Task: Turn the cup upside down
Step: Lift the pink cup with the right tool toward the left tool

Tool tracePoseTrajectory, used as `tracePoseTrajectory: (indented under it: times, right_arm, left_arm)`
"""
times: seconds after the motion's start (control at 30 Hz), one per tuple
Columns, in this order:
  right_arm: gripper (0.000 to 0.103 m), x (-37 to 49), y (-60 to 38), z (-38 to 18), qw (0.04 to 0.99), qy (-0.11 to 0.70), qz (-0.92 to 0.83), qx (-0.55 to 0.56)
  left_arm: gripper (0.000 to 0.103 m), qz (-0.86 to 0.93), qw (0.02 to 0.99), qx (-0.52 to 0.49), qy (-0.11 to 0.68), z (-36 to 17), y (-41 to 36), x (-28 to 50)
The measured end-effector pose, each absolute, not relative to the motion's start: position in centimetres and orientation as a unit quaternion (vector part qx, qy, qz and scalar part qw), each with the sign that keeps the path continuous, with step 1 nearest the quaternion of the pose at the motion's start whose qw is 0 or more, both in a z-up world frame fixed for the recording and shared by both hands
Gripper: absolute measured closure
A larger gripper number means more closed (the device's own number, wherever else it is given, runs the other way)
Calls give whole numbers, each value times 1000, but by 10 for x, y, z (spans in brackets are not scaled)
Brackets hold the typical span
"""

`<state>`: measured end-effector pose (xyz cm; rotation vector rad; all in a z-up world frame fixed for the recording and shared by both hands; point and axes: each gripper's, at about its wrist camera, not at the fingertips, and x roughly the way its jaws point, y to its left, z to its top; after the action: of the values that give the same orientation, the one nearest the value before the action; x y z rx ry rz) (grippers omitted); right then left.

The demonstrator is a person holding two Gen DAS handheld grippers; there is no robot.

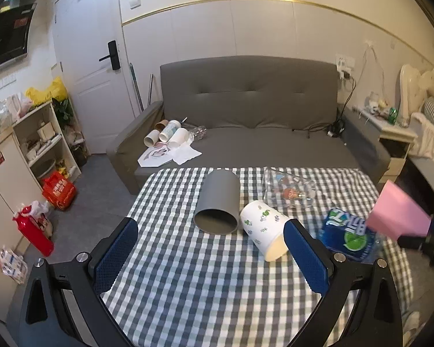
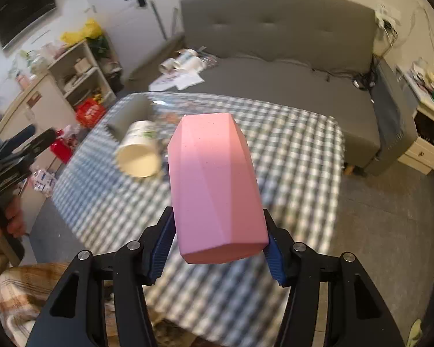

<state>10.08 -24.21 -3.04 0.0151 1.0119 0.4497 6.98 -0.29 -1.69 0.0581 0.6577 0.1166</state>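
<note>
Checked cloth covers the table, with a grey sofa behind it and a shelf off to the left.

Seen from the left wrist, the left gripper hangs over the near part of the cloth with its blue pads spread wide and nothing between them. Ahead of it, slightly left of centre, a grey cup lies on its side, mouth toward the camera. Just right of that, touching or nearly so, a white cup also lies on its side; its rim end is partly hidden behind the right pad. Beyond it sits a clear glass thing, hard to make out against the checks. Further right, a blue bottle lies flat, its far end covered by the pink cup, which is in the air at the frame's right edge, blurred.

Seen from the right wrist, the right gripper clamps the pink cup between both pads, above the cloth. The faceted cup points away from the camera; which end is its mouth cannot be told. Everything past it is motion-blurred. At far left, the left gripper is only partly in frame.
</note>
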Motion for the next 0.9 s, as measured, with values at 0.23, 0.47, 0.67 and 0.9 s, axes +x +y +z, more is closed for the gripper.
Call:
tracePoseTrajectory:
  times: [0.23, 0.47, 0.67, 0.9]
  right_arm:
    - [47, 65, -176, -50, 851, 473, 227, -1]
    - [46, 59, -147, -99, 840, 505, 195, -25]
    - [46, 64, -125, -116, 840, 508, 187, -40]
    - [38, 62, -109, -125, 843, 498, 198, -48]
  left_arm:
    - [0, 48, 948, 22, 315, -14, 10, 36]
    - [0, 44, 943, 18, 330, -31, 20, 30]
    - [0, 40, 941, 24, 335, -42, 24, 36]
    - [0, 41, 934, 27, 354, -58, 26, 43]
